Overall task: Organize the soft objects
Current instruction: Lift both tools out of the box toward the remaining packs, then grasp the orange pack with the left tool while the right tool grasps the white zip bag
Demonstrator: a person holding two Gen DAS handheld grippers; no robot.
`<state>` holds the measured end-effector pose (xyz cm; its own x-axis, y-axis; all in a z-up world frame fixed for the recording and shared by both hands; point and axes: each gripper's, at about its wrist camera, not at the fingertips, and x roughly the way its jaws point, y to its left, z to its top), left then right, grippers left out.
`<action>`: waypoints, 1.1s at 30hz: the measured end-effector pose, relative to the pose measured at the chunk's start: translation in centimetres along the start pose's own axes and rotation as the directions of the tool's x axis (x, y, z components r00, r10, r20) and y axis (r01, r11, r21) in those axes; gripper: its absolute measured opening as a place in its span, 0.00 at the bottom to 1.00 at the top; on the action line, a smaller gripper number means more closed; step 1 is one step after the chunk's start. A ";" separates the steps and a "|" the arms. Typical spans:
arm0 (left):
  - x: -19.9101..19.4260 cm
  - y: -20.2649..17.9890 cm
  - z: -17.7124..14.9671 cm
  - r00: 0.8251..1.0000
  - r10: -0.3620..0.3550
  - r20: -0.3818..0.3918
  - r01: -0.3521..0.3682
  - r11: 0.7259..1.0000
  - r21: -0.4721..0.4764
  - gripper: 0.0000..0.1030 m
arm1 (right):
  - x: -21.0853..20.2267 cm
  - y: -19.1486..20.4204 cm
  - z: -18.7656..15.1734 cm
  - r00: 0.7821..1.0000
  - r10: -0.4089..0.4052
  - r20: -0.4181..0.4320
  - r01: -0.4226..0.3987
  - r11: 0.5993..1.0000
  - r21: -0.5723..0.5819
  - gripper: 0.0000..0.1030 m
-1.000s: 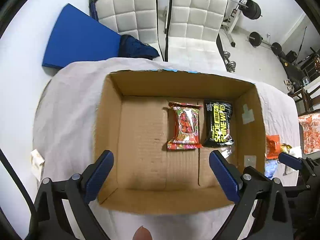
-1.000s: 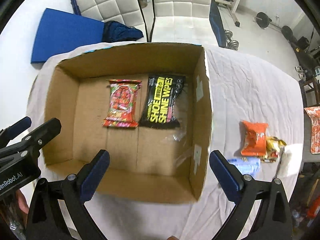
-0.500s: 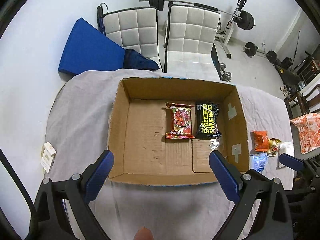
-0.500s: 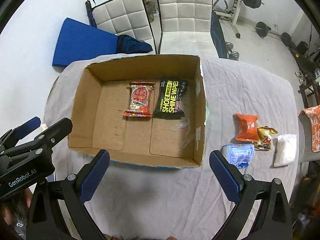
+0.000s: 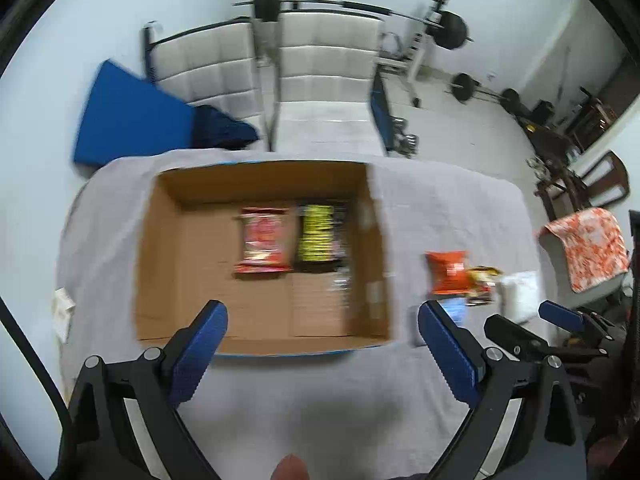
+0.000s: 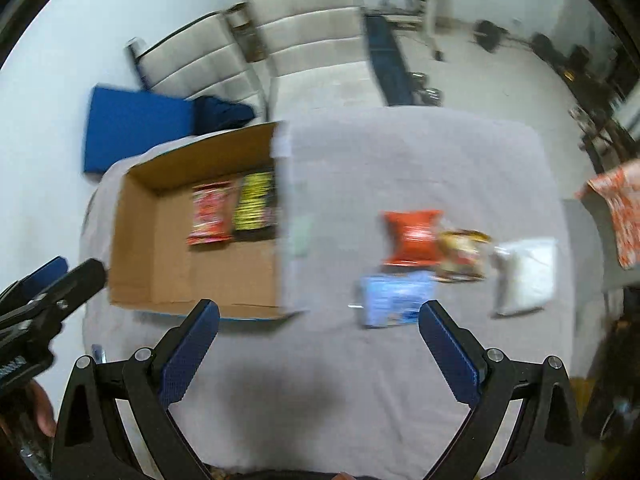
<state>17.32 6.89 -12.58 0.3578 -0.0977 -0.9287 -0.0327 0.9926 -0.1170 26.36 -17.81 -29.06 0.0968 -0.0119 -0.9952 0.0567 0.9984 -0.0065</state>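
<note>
Both hand-held grippers wide open, holding nothing; right hand-held gripper (image 6: 320, 344) hovers over the bench (image 6: 400, 168), blue pack (image 6: 394, 300) just ahead between its fingers, box (image 6: 152, 240) off left

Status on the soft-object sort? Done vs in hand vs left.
Done: red packet and black-yellow wipes pack lie side by side in the cardboard box. In hand: nothing; left tool and right tool are both open and empty. Left on the cloth: orange packet, brown-gold packet, blue pack, white pack.
</note>
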 end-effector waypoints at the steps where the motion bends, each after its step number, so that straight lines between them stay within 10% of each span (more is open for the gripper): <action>1: 0.4 -1.7 0.3 1.000 -0.017 -0.007 0.017 1.000 0.010 0.95 | -0.2 -1.7 -0.2 1.000 -0.011 0.000 0.011 1.000 0.019 0.99; 15: 18.5 -20.6 2.9 0.954 -0.028 -0.298 0.061 0.993 0.101 0.95 | 8.9 -28.4 -0.7 0.969 -0.125 -0.215 0.177 0.953 0.245 1.00; 33: 32.2 -23.6 2.3 0.864 0.059 -0.500 0.017 0.989 0.146 0.59 | 18.8 -31.8 0.2 0.939 -0.045 -0.340 0.139 0.956 0.257 1.00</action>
<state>31.76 -19.55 -38.93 -0.1592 -0.0621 -0.9853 0.1099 0.9907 -0.0802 26.61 -49.83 -47.58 -0.2496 -0.0375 -0.9676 0.3228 0.9389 -0.1196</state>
